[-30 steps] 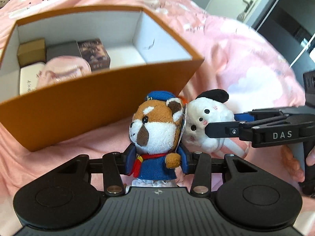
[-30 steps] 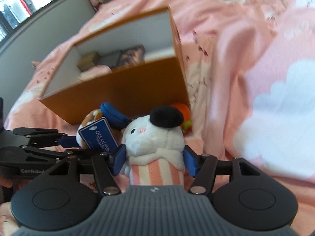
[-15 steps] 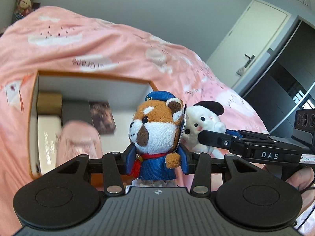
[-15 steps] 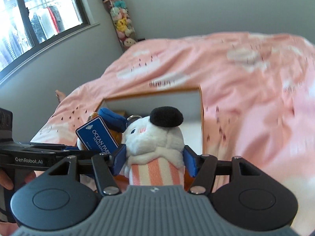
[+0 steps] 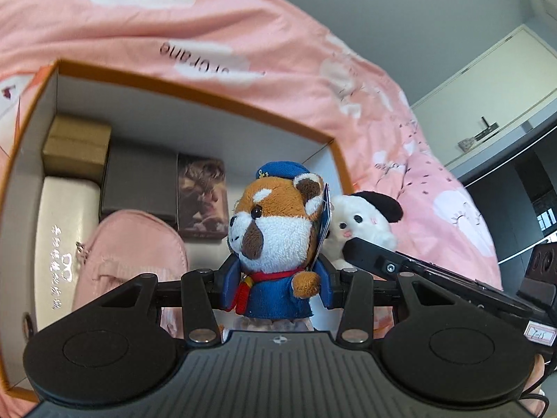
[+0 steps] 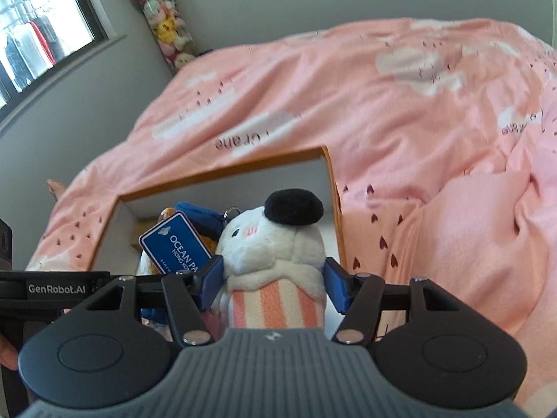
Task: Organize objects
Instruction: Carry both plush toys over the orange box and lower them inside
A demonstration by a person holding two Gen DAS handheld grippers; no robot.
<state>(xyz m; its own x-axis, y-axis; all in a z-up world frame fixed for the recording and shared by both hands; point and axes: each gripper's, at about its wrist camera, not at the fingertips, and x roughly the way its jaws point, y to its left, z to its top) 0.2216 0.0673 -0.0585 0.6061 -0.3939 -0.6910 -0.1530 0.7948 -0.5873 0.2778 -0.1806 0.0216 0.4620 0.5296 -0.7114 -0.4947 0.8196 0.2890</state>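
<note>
- Two plush toys hang side by side over the box point(image 5: 222, 99), each pinched between blue pads.
- The left gripper point(image 5: 276, 287) clamps the red panda point(image 5: 275, 230) at its blue jacket, above the box's right part.
- The right gripper point(image 6: 273, 284) clamps the white plush point(image 6: 275, 254) at its striped body, just inside the box's right wall point(image 6: 332, 188).
- Box's left half is packed: brown carton point(image 5: 75, 148), grey case point(image 5: 139, 181), picture box point(image 5: 202, 198), white case point(image 5: 64, 244), pink pouch point(image 5: 135, 247).
- Bare white floor shows only toward the box's right wall, behind the panda.
- A blue tag point(image 6: 174, 244) sticks out between the toys.
- Around the box, pink blanket point(image 6: 400, 122).
</note>
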